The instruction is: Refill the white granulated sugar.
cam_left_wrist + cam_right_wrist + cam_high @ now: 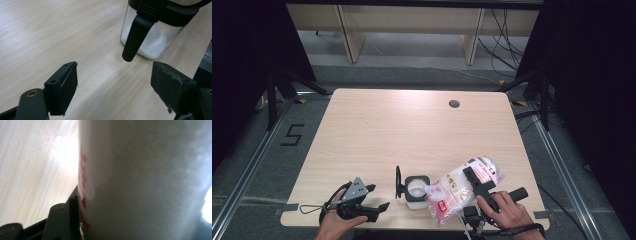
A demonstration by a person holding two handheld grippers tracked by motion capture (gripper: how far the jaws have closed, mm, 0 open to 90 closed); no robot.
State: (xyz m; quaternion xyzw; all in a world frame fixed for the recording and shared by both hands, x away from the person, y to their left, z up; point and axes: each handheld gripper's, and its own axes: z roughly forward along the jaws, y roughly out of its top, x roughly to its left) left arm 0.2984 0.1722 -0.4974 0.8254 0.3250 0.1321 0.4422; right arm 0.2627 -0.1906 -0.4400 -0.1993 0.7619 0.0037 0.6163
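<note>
1. Pouring looks to be the step: from above, the right tongs (469,182) clamp a tilted bag (462,186) over the open jar (416,191) near the tabletop (412,130) front edge.
2. Left gripper view: left tongs (115,85) gape empty beside the jar (150,42).
3. Right gripper view: the bag (145,180) sits between the jaws; next, I'd judge, tip it further.

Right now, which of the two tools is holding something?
The right tool: its jaws are clamped on the bag, tilted over the jar. The left tool is open, with nothing between its jaws.
</note>
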